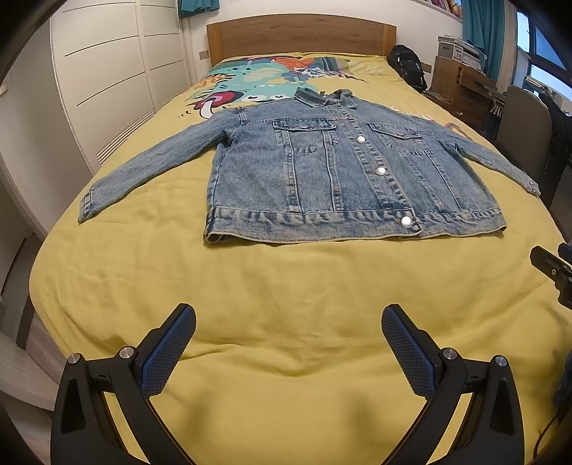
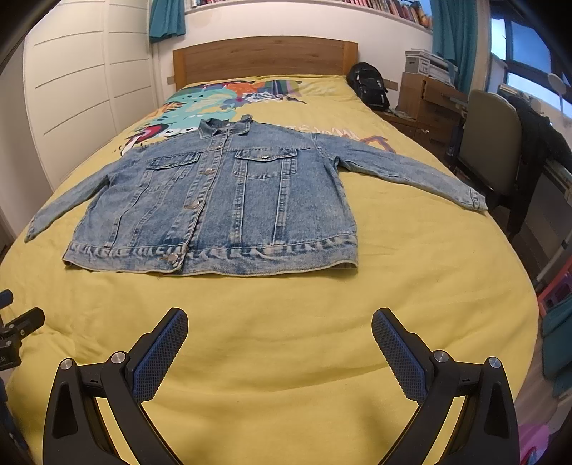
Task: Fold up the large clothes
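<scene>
A blue denim jacket [image 1: 332, 171] lies flat, buttoned, front up, on the yellow bed cover [image 1: 286, 293], collar toward the headboard and both sleeves spread out to the sides. It also shows in the right wrist view [image 2: 221, 204]. My left gripper [image 1: 289, 320] is open and empty, above the bare cover in front of the jacket's hem. My right gripper [image 2: 280, 322] is open and empty too, also short of the hem. The right gripper's edge shows at the far right of the left wrist view [image 1: 554, 272].
The wooden headboard [image 1: 300, 34] stands at the far end. White wardrobe doors [image 1: 103, 71] line the left side. A black backpack [image 2: 368, 84], a wooden desk [image 2: 425, 100] and a chair [image 2: 489, 150] stand to the right of the bed.
</scene>
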`<state>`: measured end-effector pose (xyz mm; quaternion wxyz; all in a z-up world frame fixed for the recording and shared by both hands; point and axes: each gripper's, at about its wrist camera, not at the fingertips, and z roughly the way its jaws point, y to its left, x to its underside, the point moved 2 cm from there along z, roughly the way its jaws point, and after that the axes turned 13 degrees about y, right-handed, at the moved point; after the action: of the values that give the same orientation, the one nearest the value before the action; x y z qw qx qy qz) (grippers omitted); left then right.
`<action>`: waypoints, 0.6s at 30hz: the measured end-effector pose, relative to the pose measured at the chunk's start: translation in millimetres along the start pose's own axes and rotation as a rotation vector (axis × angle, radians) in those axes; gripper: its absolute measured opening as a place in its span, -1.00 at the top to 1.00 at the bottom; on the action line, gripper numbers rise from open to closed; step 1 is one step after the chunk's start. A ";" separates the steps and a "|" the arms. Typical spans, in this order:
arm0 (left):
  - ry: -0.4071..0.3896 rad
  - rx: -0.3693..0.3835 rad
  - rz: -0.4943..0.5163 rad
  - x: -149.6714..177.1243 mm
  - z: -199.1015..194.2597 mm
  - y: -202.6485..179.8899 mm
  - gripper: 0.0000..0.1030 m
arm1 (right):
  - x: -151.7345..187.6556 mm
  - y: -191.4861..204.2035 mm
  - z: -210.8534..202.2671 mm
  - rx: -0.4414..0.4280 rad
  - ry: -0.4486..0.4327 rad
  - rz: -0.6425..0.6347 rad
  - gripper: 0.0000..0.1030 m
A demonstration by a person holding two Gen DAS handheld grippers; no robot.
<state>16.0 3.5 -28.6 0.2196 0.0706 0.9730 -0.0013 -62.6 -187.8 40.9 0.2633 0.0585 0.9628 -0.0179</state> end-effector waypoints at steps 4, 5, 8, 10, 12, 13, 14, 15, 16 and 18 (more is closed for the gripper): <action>0.010 0.003 0.012 -0.7 -0.1 -1.0 -0.98 | -0.3 -0.1 -0.2 0.001 -0.001 0.000 -1.00; 0.011 0.004 0.014 -0.9 -0.8 -1.3 -0.98 | -0.4 0.0 -0.3 0.001 -0.002 -0.001 -1.00; 0.013 0.006 0.014 -2.1 -1.4 -2.7 -0.98 | -2.4 0.8 -0.3 0.004 -0.005 -0.003 -1.00; 0.017 0.004 0.015 -3.3 -2.2 -2.7 -0.98 | -3.9 0.2 -0.4 0.002 -0.008 -0.001 -1.00; 0.019 -0.001 0.018 -4.7 -3.6 -3.3 -0.98 | -5.1 -0.8 -1.3 -0.002 -0.013 0.002 -1.00; 0.020 -0.003 0.019 -5.6 -4.6 -3.3 -0.98 | -5.9 -1.7 -1.8 -0.004 -0.015 0.004 -1.00; 0.020 -0.004 0.021 -6.5 -6.4 -2.9 -0.98 | -6.4 -2.1 -2.5 -0.006 -0.017 0.005 -1.00; 0.021 -0.005 0.023 -7.2 -7.6 -2.8 -0.98 | -7.2 -3.4 -3.0 -0.009 -0.020 0.008 -1.00; 0.019 -0.008 0.024 -8.0 -8.9 -2.3 -0.98 | -7.8 -4.3 -3.4 -0.011 -0.021 0.010 -1.00; 0.014 -0.008 0.017 -10.1 -11.1 0.3 -0.98 | -9.5 -6.7 -3.7 -0.015 -0.021 0.014 -1.00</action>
<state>20.3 2.7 -14.2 0.2128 0.0783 0.9739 0.0050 -57.1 -195.2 48.9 0.2741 0.0631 0.9596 -0.0095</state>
